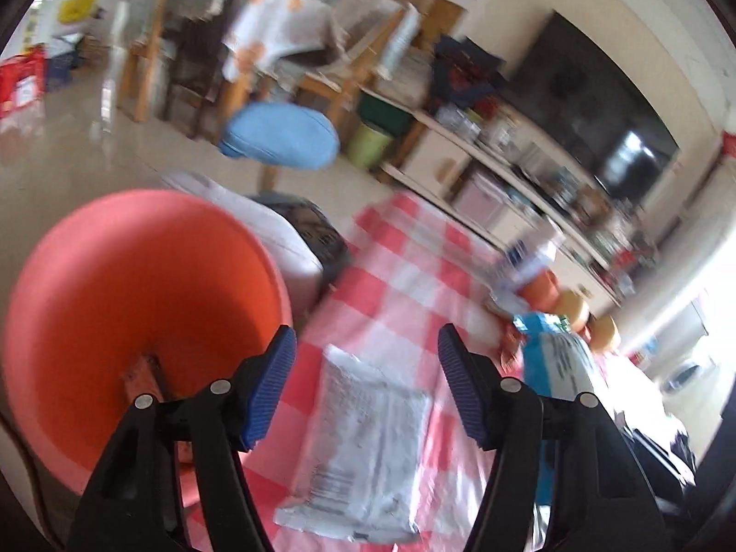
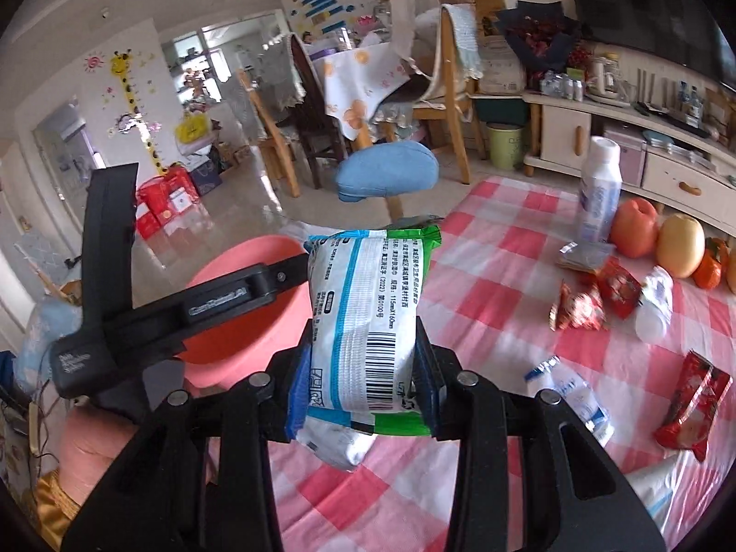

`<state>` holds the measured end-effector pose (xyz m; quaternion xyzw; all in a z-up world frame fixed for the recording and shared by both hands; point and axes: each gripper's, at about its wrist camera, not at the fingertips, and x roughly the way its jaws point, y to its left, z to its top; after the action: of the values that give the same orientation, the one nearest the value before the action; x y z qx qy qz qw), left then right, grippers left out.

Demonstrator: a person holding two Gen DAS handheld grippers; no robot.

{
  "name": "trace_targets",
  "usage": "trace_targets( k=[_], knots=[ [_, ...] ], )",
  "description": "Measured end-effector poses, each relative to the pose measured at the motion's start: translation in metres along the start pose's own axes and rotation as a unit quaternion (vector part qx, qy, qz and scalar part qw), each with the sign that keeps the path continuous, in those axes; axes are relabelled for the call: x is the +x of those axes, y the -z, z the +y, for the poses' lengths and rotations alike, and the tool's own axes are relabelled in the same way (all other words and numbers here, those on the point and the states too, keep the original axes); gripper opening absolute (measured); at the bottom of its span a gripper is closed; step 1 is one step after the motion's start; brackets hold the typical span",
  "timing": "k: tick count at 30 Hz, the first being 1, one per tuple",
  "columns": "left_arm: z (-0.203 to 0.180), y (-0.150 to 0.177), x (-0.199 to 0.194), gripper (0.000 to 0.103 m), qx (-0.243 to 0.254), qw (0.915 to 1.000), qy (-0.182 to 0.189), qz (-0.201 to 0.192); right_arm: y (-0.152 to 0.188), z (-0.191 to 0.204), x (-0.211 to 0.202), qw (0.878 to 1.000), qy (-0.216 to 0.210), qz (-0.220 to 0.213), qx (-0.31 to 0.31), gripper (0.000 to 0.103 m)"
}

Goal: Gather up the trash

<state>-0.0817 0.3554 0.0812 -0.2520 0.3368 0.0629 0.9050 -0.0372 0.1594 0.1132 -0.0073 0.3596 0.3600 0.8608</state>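
Observation:
My right gripper (image 2: 363, 395) is shut on a white, blue and green tissue pack (image 2: 363, 322), held upright above the red-checked tablecloth (image 2: 497, 285). Beyond it and to the left stands a pink basin (image 2: 239, 276), with the left gripper's black body (image 2: 184, 308) reaching over it. My left gripper (image 1: 365, 382) is open with nothing between its blue pads (image 1: 276, 386). Below it a flat white wrapper (image 1: 368, 441) lies on the cloth. The basin (image 1: 138, 303) is just to its left, with a brown scrap (image 1: 142, 368) inside.
Red snack wrappers (image 2: 579, 308) (image 2: 694, 405), a white-blue wrapper (image 2: 575, 395), a small white bottle (image 2: 653, 303), a tall bottle (image 2: 598, 188) and fruit (image 2: 681, 248) lie on the table's right side. A blue stool (image 2: 386, 175), chairs and a low cabinet (image 2: 598, 138) stand beyond.

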Motion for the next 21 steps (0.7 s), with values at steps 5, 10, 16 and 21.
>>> trace_targets(
  k=[5,10,16,21],
  knots=[
    [-0.037,0.03,0.016,0.076,0.082,0.9955,-0.005,0.047,0.019,-0.032,-0.017,0.999,0.036,-0.003,0.032,0.04],
    [-0.058,0.063,0.032,0.076,0.138,0.9839,-0.081,0.08,0.044,-0.056,-0.035,0.998,0.039,-0.006,0.057,0.04],
    [-0.056,0.085,0.038,0.076,0.146,0.9765,-0.138,0.079,0.065,-0.076,-0.049,0.996,0.023,-0.014,0.08,0.04],
    [-0.058,0.088,0.046,0.08,0.14,0.9779,-0.139,0.069,0.07,-0.082,-0.062,0.996,0.001,-0.028,0.088,0.04]
  ],
)
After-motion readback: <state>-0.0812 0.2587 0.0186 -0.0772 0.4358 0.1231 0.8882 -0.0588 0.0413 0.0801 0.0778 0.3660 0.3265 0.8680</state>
